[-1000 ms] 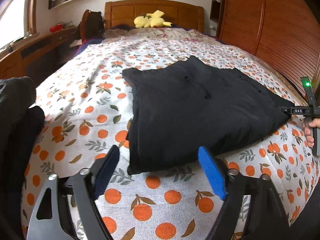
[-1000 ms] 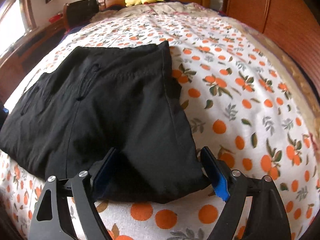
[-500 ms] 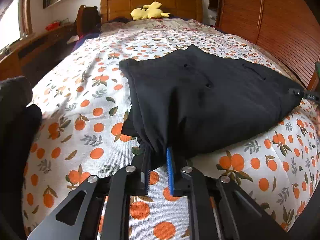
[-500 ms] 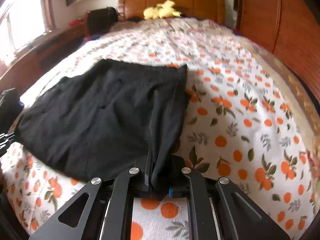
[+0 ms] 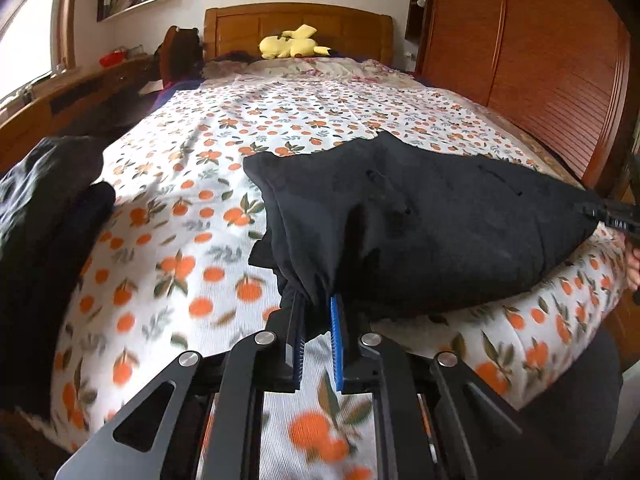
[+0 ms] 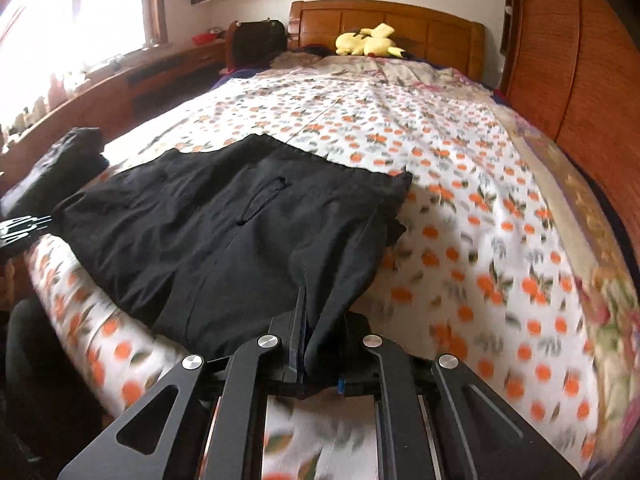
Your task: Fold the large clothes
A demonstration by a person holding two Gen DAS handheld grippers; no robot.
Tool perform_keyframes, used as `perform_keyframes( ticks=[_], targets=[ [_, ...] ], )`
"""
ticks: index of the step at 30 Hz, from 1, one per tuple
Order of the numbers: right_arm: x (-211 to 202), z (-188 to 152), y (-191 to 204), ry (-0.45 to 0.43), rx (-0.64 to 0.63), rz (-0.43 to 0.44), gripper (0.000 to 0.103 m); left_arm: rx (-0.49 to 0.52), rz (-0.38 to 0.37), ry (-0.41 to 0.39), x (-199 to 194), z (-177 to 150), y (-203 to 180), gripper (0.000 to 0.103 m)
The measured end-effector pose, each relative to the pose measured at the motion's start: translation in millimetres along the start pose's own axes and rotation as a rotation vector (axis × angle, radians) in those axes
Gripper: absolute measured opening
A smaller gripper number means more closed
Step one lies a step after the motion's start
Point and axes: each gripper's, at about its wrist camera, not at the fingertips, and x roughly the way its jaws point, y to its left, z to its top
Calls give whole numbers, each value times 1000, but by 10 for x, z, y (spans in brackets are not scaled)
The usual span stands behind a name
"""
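Black garment [image 5: 440, 232] | left tongs [image 5: 316, 332] clamped on edge | right tongs [image 6: 316, 344] likewise

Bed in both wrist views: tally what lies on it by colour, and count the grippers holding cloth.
Black garment being folded: 1
Dark clothes heaped at the bed's left edge: 1 pile
Yellow plush toy: 1
Grippers shut on the black garment: 2, left gripper, right gripper
Total: 3 things on the orange-print bedspread, 2 grippers
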Motion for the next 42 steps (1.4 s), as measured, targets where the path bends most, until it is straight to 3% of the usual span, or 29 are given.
perform_keyframes(
  ticks=[5, 8, 17, 23, 28, 36, 42],
  targets=[
    [-106, -199, -79, 5, 36, 9, 18, 6, 26, 4, -145, -71, -72, 12],
    [-230, -199, -135, -41, 33, -63, 46, 24, 57, 15, -152, -70, -126, 12],
    [-320, -40, 55, -106, -67, 24, 46, 22, 124, 16, -169, 67, -231, 12],
    [33, 121, 549, -108, -124, 158, 46, 12, 172, 18, -179, 127, -331, 12],
    [415, 169, 986, -48, -185, 252, 46, 3, 193, 16, -215, 168, -380, 12],
    [809, -22, 1257, 33, -262, 246, 46, 4, 198, -5, -323, 312, -544, 10],
    [569, -37, 1059, 12, -223, 248, 44, 4, 205, -45, -496, 483, -783, 9]
  ],
)
